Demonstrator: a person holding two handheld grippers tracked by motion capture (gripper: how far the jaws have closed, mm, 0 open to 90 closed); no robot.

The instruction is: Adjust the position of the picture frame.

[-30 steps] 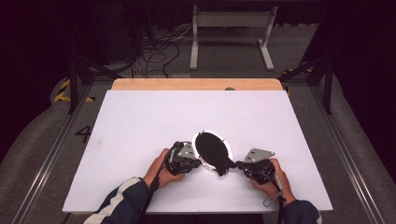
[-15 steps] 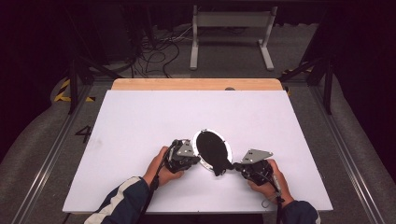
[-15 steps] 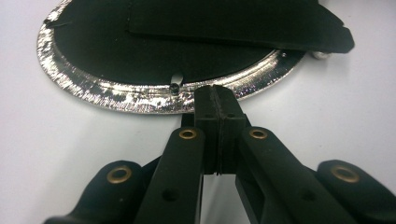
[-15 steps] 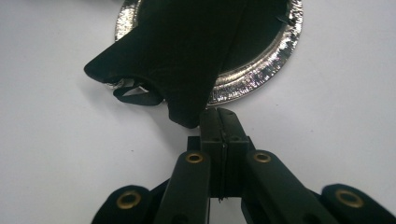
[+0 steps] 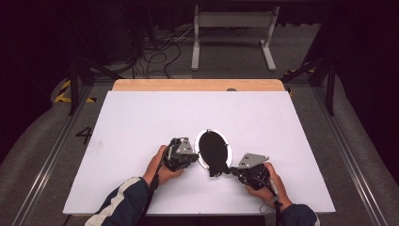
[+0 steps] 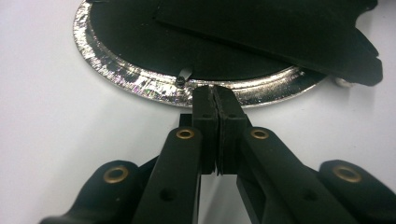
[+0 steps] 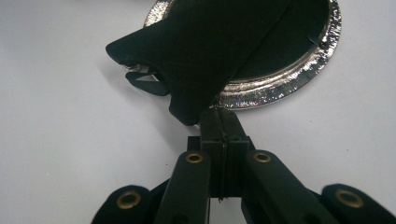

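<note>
Both grippers are pressed together: my left gripper point(image 6: 214, 100) pinches the rim of the silver dish point(image 6: 140, 88) near the table's front middle, my right gripper point(image 7: 219, 119) (as far as I can tell) nips the black flap point(image 7: 201, 56). Holds look set; lifting the flap clear remains.

A round plate point(image 5: 201, 155) with a shiny, crinkled silver rim and a black inner face is seen lying flat on the white tabletop point(image 5: 141, 122), toward the near edge and close to the middle. A flat black sheet point(image 7: 205, 51) is laid across the plate, covering much of its face; one irregular, notched end overhangs the near rim and reaches onto the tabletop.
</note>
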